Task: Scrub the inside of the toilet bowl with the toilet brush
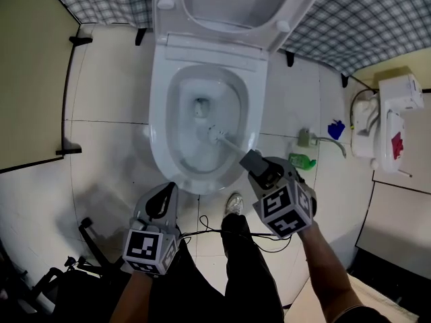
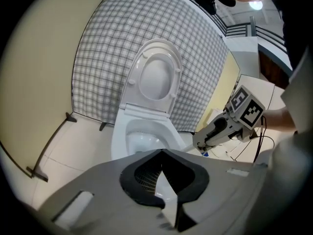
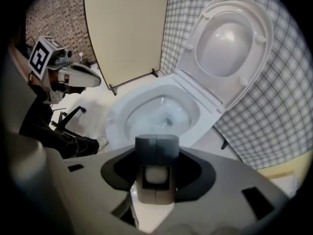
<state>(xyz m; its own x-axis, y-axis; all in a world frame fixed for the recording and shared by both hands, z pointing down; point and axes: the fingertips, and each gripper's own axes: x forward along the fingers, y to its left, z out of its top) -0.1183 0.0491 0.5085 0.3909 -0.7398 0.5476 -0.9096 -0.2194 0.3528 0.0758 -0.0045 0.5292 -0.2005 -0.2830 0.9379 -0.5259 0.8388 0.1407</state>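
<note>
A white toilet [image 1: 159,113] stands with its lid up, and water lies in the bowl [image 3: 161,114]. The toilet brush's white head [image 1: 215,134] sits low inside the bowl against the right wall. Its handle [image 1: 233,147] slants down-right into my right gripper [image 1: 252,160], which is shut on it just outside the front right rim. In the right gripper view the handle's pale end [image 3: 156,175] shows between the jaws of the right gripper [image 3: 156,148]. My left gripper [image 1: 165,192] hovers before the bowl's front left rim, shut and holding nothing. The left gripper [image 2: 161,153] faces the toilet [image 2: 142,136].
A green bottle [image 1: 302,160], a blue object [image 1: 335,128] and a white fixture [image 1: 390,123] are on the right. A plaid curtain [image 1: 363,19] hangs behind, a beige partition [image 1: 30,73] stands left. Cables [image 1: 202,233], a shoe [image 1: 234,204] and a black stand [image 1: 87,231] lie near my legs.
</note>
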